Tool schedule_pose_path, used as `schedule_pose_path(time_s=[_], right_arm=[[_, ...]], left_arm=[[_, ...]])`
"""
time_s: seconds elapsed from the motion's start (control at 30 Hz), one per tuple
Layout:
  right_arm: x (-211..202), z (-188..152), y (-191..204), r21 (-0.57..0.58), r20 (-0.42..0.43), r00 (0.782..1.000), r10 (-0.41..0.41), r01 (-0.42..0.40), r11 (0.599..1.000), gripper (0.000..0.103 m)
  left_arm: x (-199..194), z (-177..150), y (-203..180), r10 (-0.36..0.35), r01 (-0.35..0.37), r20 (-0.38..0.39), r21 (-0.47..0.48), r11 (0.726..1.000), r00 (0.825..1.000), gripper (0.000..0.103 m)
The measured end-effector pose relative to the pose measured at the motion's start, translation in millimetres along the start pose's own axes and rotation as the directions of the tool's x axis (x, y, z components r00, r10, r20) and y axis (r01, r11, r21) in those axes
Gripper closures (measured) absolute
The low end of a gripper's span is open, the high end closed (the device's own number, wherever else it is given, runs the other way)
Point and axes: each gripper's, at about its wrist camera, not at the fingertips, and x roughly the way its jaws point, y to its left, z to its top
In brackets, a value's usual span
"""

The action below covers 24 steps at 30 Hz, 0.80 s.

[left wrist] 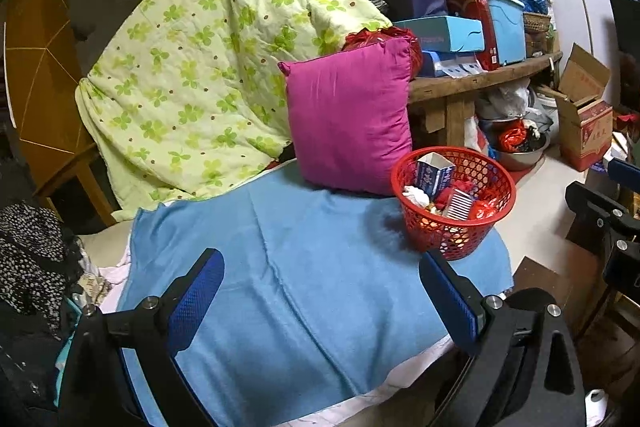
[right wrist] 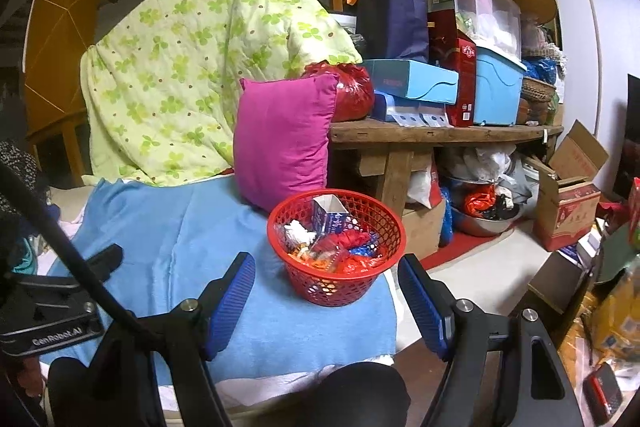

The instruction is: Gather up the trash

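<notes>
Judging from how things lie, the collecting is nearly finished. The red mesh basket (right wrist: 337,253) stands on the blue blanket (left wrist: 304,287), just in front of the magenta pillow (right wrist: 284,143), and already holds a blue-and-white carton (right wrist: 330,217), a crumpled white tissue (right wrist: 298,230) and red wrappers (right wrist: 352,251). No loose trash shows on the blanket itself. The left gripper (left wrist: 320,303) hovers over the bare blanket with its jaws spread wide, holding nothing. The right gripper (right wrist: 326,301) is also wide open and empty, just before the basket. What seems left is perhaps only to carry the basket away.
</notes>
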Motion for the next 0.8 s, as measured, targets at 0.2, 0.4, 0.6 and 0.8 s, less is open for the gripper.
schedule_pose_path(time_s=[0.2, 0.4, 0.6, 0.8], right_arm=[[-1, 0, -1, 0.015, 0.003, 1.000, 0.009, -0.009, 1.000, 0.026], [-8, 2, -3, 0.022, 0.025, 1.000, 0.012, -0.013, 1.000, 0.026], [-14, 4, -2, 0.025, 0.046, 0.999, 0.005, -0.006, 1.000, 0.026], [-15, 4, -3, 0.032, 0.046, 0.999, 0.010, -0.012, 0.999, 0.026]], left_arm=[[-9, 2, -1, 0.009, -0.009, 0.011, 0.008, 1.000, 1.000, 0.005], [-20, 7, -4, -0.011, 0.010, 0.035, 0.014, 1.000, 0.999, 0.005], [-25, 8, -5, 0.003, -0.004, 0.043, 0.023, 1.000, 0.999, 0.005], [-24, 7, -5, 0.011, -0.012, 0.044, 0.026, 1.000, 0.999, 0.005]])
